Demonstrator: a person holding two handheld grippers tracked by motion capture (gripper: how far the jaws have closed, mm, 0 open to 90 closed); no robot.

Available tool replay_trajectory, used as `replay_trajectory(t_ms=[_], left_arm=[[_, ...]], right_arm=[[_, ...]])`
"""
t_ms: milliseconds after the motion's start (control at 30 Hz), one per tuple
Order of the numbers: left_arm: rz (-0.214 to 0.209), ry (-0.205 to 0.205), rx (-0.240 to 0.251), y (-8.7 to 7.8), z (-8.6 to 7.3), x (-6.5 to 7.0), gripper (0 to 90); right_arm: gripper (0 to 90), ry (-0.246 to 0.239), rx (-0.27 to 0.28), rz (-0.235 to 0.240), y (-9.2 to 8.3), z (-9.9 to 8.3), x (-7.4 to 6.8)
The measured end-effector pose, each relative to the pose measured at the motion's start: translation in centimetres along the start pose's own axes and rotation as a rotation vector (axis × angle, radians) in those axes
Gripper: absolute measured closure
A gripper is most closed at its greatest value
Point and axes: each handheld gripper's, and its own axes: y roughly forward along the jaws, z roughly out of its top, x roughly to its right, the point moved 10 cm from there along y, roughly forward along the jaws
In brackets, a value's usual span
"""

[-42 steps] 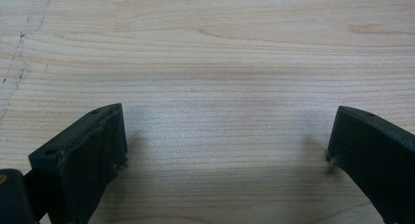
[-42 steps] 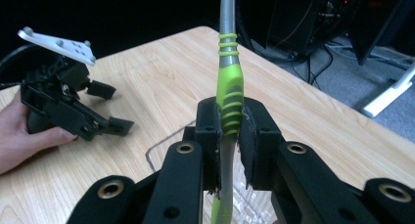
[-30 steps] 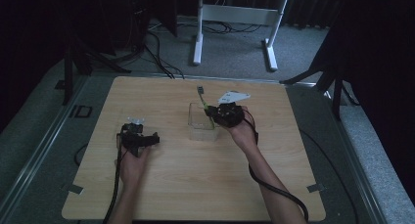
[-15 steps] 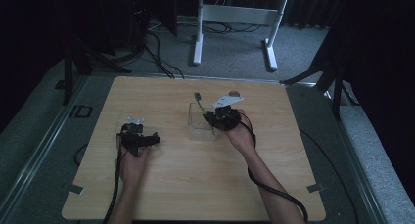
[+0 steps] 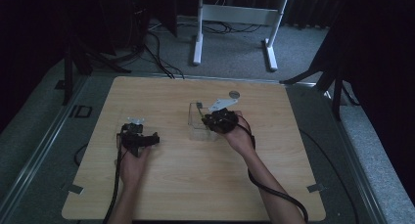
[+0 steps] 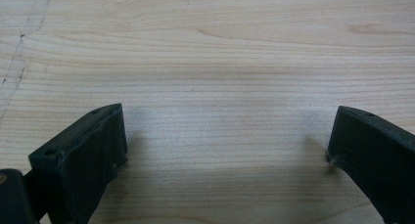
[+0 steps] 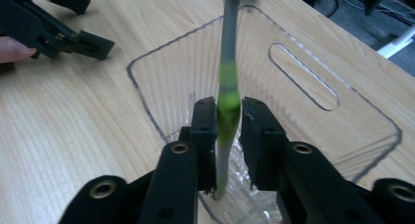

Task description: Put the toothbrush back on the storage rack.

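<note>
A grey brush handle with a green band (image 7: 228, 94) stands upright in a clear plastic container (image 7: 303, 82). Its head pokes above the container's rim (image 5: 198, 106) in the high view. My right gripper (image 7: 228, 111) hovers over the container (image 5: 199, 128). Its jaws have just been opening; the blurred handle is between them with a slim gap on one side. My left gripper (image 6: 225, 145) rests on the wooden table (image 5: 195, 185) at the left, open wide with bare wood between its jaws. The left gripper (image 7: 90, 23) also appears in the right gripper view.
A small grey disc (image 5: 234, 93) lies on the table behind the container. Beyond the far edge stand a white desk frame (image 5: 198, 38) and dark stands, with cables on the floor. The right gripper's cable (image 5: 274, 194) trails to the front edge.
The brush head has sunk lower toward the container and the right hand has shifted slightly left. The left hand has not moved.
</note>
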Motion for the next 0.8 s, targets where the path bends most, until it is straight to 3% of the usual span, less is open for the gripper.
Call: replay_trajectory(t_ms=[200,367,800], left_arm=[[0.0,0.002,-0.001,0.0,0.0,0.0,1.4],[0.0,0.002,-0.001,0.0,0.0,0.0,1.4],[0.0,0.001,-0.003,0.0,0.0,0.0,1.4]], right_arm=[[60.7,0.002,0.01,0.001,-0.4,0.2,-0.1],[50.3,0.028,0.052,-0.015,-1.3,0.4,0.3],[41.9,0.057,0.131,-0.087,-5.1,0.1,0.9]])
